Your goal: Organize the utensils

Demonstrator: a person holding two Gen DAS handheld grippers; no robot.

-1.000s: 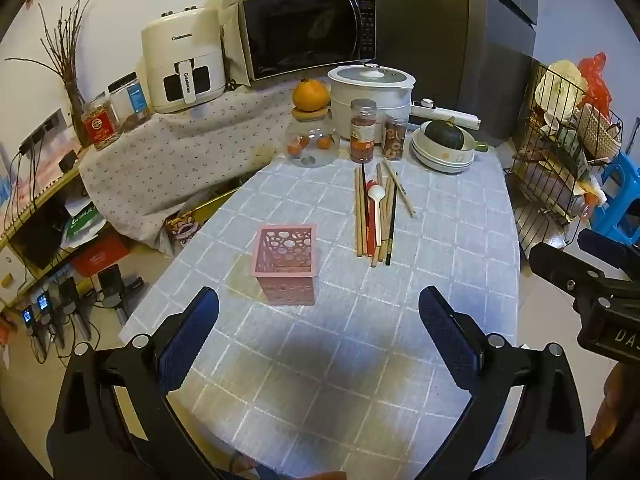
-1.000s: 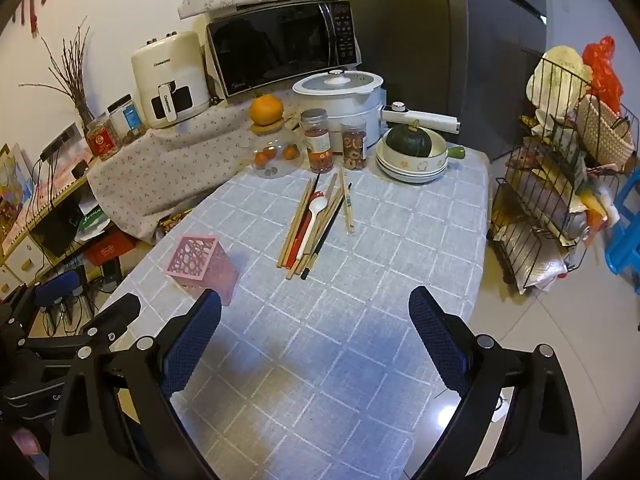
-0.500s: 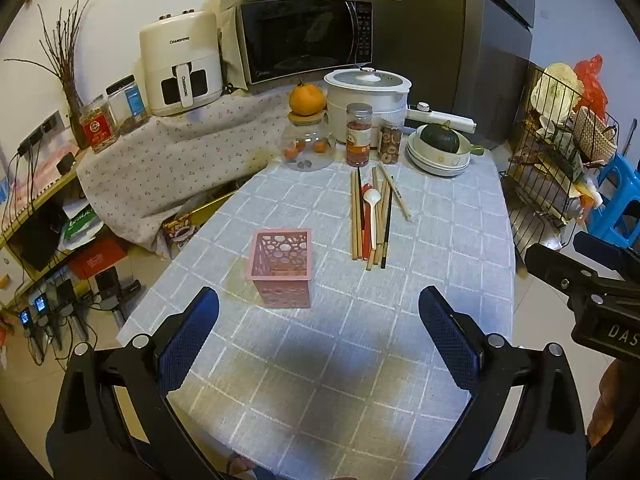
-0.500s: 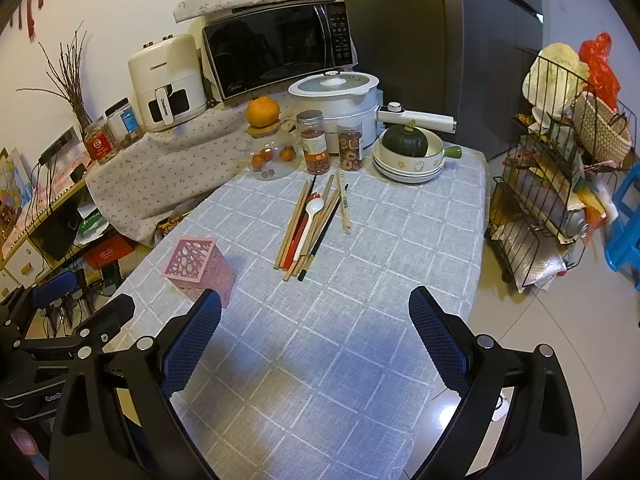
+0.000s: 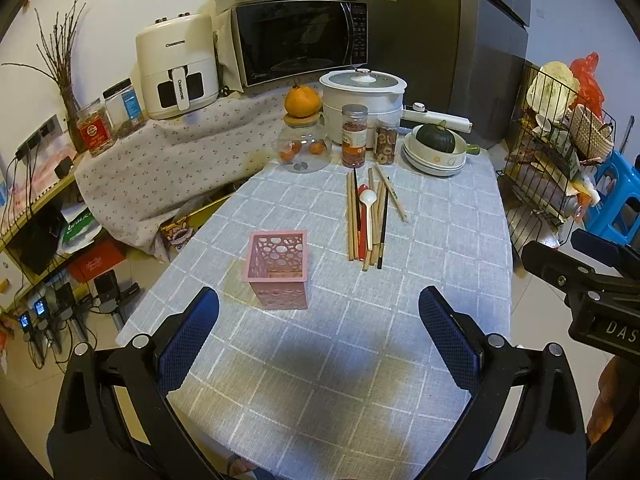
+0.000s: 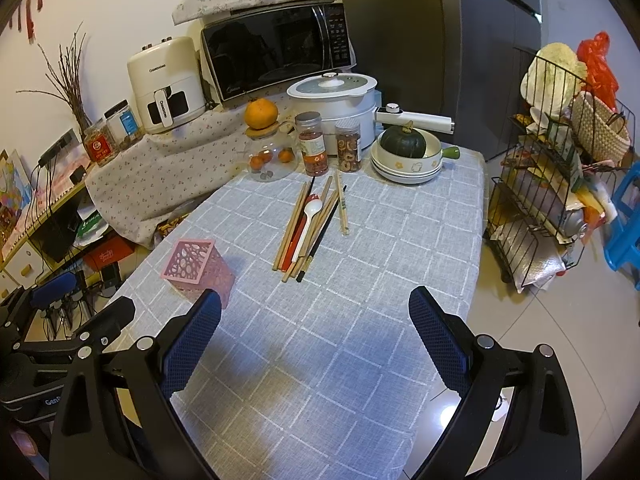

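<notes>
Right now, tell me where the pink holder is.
In the left wrist view the pink holder stands upright near the table's left edge, left of the pile of chopsticks and spoons, apart from them.

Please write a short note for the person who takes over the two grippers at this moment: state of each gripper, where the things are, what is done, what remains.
Left gripper: open, empty, above the near part of the table.
Right gripper: open, empty, also above the near part.
Pink holder: upright on the cloth, in front of the left gripper; nothing visible inside it.
Utensils: chopsticks, a white spoon and a red spoon lie in one bundle in the middle of the table, apart from the holder.
Done: nothing moved into the holder.
Left: pick up every piece and stand it in the holder.
</notes>
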